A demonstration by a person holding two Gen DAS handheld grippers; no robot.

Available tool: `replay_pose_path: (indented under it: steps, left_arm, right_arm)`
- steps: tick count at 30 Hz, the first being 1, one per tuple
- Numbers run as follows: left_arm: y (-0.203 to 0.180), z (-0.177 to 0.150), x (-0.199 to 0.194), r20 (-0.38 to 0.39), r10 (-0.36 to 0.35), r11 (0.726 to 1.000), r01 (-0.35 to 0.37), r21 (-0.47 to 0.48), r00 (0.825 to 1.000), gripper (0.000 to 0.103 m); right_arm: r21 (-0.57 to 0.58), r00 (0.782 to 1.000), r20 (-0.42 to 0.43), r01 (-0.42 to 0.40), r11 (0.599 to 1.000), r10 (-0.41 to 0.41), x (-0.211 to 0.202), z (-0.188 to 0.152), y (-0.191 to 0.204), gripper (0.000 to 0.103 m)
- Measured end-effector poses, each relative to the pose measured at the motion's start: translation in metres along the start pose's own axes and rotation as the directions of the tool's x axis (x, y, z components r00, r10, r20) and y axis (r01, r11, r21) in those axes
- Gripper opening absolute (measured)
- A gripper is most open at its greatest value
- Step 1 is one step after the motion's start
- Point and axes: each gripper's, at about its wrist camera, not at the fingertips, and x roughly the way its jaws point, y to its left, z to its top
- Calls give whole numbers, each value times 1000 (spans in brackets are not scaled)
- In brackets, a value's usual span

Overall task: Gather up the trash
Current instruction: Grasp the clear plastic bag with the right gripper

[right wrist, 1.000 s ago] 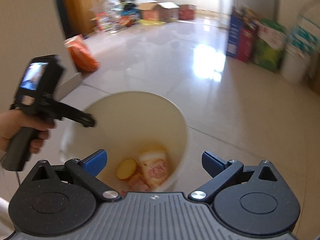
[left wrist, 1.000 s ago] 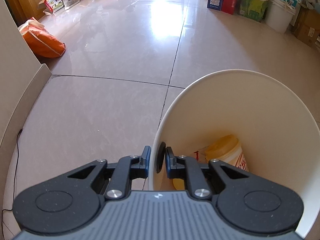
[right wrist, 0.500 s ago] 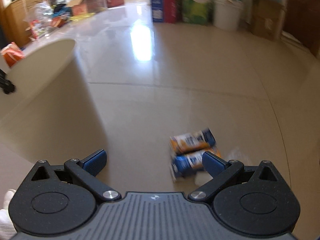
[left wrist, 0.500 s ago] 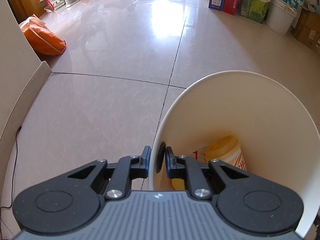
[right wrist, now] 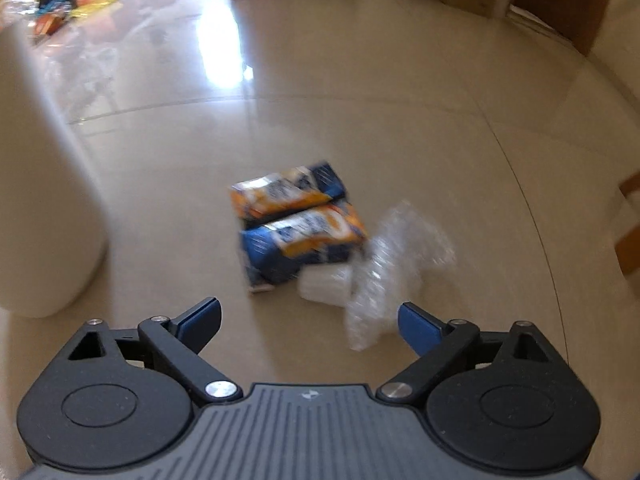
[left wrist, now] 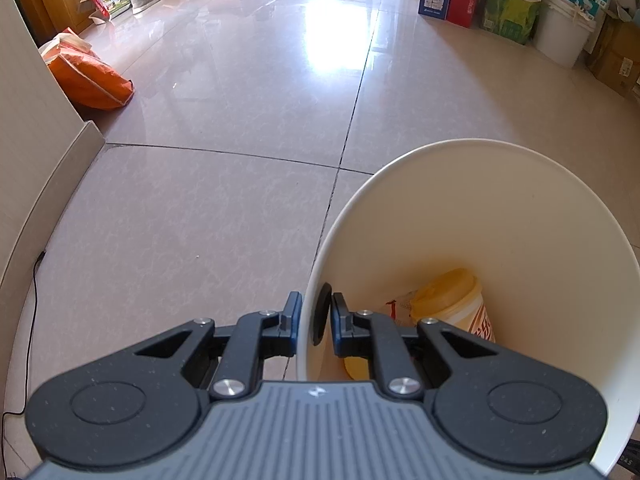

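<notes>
Bucket (left wrist: 520, 216), cream, is clamped at its near rim by the left gripper (left wrist: 312, 320) with a yellow-lidded tub (left wrist: 448, 296) inside, while the right gripper (right wrist: 308, 320), jaws wide but just narrowing on nothing, hangs before crumpled clear plastic (right wrist: 384, 272) and two blue-orange packets (right wrist: 292, 220) on the floor (right wrist: 400, 140) beyond.

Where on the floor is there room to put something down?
The glossy tiles between the orange bag and the cream bin are bare. It is crowded beside the bin, where blue-orange packets and crumpled clear plastic lie together.
</notes>
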Motion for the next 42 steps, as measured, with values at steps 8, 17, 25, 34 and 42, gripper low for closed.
replay_pose_path:
  steps: [8, 17, 25, 34, 42]
  left_arm:
    - [0, 1, 0, -6, 1, 1000, -1, -9, 1000, 14]
    - [-2, 1, 1, -4, 11, 1000, -11, 3, 1000, 14]
    - [-3, 2, 1, -9, 10, 1000, -10, -1, 1000, 14]
    - [-2, 2, 1, -11, 10, 1000, -10, -6, 1000, 14]
    - [-2, 2, 2, -14, 13, 1000, -13, -7, 1000, 14]
  right_arm:
    - [84, 998, -44, 41, 996, -37, 33, -6, -32, 94]
    - [220, 996, -47, 78, 972, -70, 59, 22, -63, 89]
    - [266, 990, -128, 97, 959, -65, 96, 42, -76, 88]
    - [267, 976, -198, 145, 953, -93, 114, 30, -89, 87]
    - [240, 971, -216, 157, 958, -105, 124, 34, -87, 74]
